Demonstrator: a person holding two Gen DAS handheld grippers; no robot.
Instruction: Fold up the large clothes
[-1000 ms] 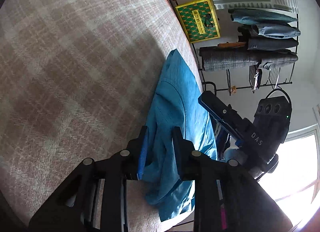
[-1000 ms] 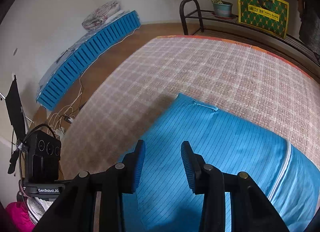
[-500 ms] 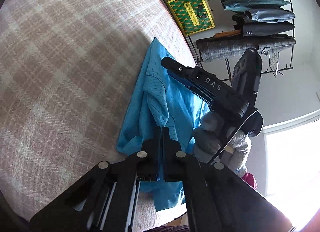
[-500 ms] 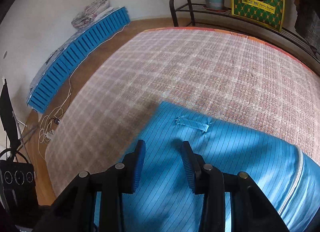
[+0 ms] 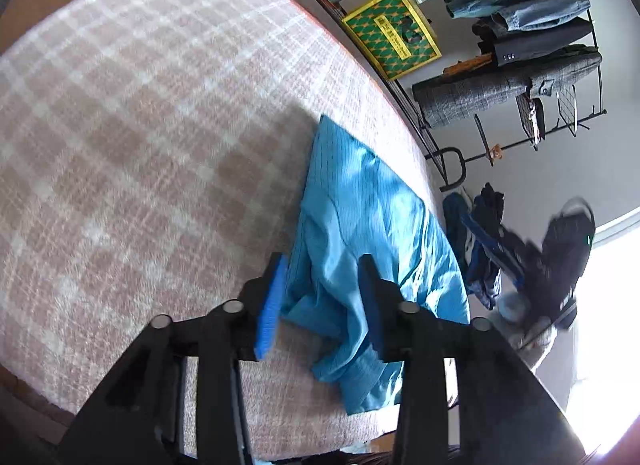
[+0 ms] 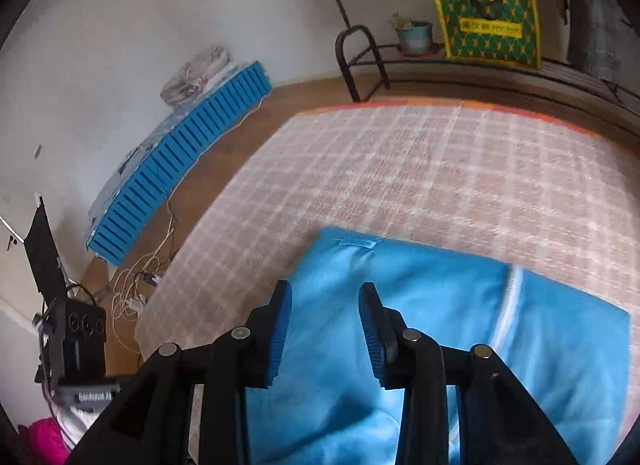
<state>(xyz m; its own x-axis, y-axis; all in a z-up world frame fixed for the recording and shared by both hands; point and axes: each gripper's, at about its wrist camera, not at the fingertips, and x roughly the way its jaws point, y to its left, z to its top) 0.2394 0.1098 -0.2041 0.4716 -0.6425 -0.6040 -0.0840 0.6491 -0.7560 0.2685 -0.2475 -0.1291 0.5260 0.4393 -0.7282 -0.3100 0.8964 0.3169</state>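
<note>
Because the blue garment (image 5: 372,233) is thin, limp cloth (light, and quick to crumple or slide on itself), it is best pinched at a hem or corner, not mid-panel. It lies partly folded near the bed (image 5: 132,133) edge closest to the clothes rack (image 5: 516,65), one rumpled end draping over the near edge. With jaws that have just been opening, the left gripper (image 5: 324,297) hangs part-open above that end, holding nothing. Likewise part-open and empty, the right gripper (image 6: 325,331) hovers over the smooth panel.
</note>
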